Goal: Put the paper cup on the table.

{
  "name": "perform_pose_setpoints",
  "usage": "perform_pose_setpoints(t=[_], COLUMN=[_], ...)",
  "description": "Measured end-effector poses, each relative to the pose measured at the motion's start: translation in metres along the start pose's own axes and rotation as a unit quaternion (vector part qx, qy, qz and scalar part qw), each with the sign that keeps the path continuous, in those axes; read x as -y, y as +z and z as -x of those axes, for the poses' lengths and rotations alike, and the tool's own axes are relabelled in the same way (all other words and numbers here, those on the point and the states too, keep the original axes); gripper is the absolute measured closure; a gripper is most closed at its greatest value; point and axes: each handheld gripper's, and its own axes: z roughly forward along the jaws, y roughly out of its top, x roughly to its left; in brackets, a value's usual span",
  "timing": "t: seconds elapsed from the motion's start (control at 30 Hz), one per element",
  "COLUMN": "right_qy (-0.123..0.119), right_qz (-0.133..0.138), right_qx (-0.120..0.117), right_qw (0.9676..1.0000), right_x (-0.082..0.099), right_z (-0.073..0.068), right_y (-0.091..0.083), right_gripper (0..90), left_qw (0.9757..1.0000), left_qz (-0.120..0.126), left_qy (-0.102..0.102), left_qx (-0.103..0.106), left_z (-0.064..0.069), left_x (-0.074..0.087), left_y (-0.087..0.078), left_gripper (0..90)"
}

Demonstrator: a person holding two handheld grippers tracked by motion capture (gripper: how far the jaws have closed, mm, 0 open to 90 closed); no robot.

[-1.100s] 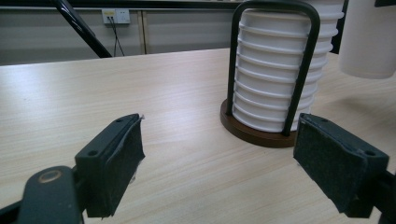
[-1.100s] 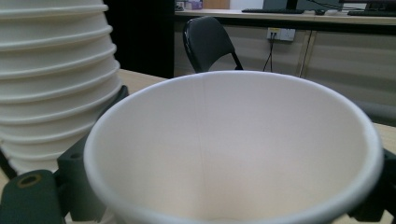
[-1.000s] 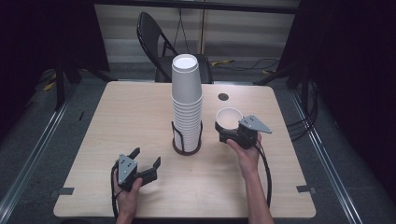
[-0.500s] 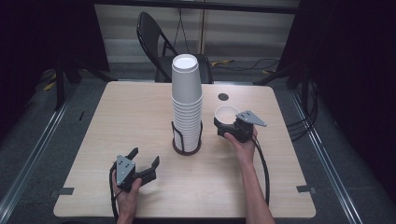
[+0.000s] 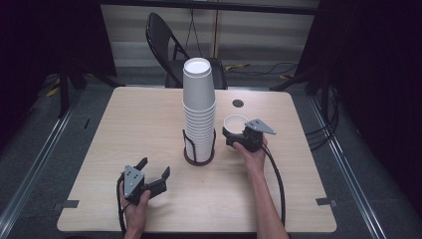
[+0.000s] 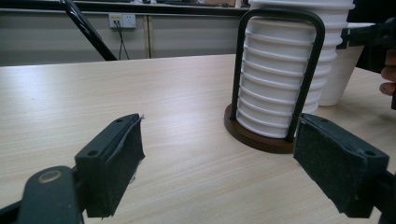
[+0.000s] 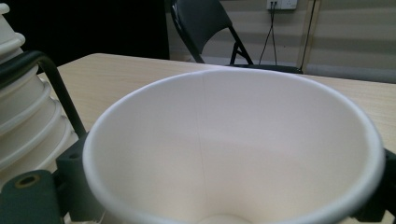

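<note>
The surface [image 5: 149, 124] was evenly lit from overhead while the room around it lay dark. Shadows were soft and short. The nearby white cup [image 7: 233, 149] looked slightly blurred, with mild glare inside.

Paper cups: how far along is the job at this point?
Looks done: one white paper cup is apart from the tall stack of white paper cups in the black wire holder. In hand: the right gripper grips that cup upright beside the stack, mouth up. The left gripper rests open near the table's front edge. Left: whether the cup goes to the table or onto the stack cannot be told.
</note>
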Motion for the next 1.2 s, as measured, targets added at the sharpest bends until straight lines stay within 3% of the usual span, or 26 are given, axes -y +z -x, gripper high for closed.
perform_pose_setpoints(t=[0.3,0.4,0.47,0.73,1.2], right_qy=[-0.004,0.004,-0.006,-0.007,-0.003], right_qz=[-0.002,-0.011,-0.022,-0.052,-0.098], right_qx=[0.001,-0.003,0.005,0.008,0.02], right_qw=[1.0,0.9999,0.9997,0.9986,0.995], right_x=[0.005,0.005,0.007,0.01,0.021], right_z=[0.001,0.0,0.0,0.001,0.007], right_y=[-0.006,-0.005,-0.004,-0.002,-0.005], right_gripper=[8.9,8.9,10.0,11.9,13.4], left_qw=[1.0,1.0,1.0,1.0,1.0], left_qz=[0.002,0.0,0.001,-0.001,-0.003], left_qy=[0.001,0.001,0.003,0.006,0.009], left_qx=[0.002,0.003,0.003,0.002,0.002], left_z=[0.001,0.001,0.001,0.001,0.002], left_x=[0.0,0.0,0.0,0.0,0.0], left_y=[0.0,0.0,0.0,0.0,0.0], left_gripper=[15.9,15.9,15.9,16.0,16.0])
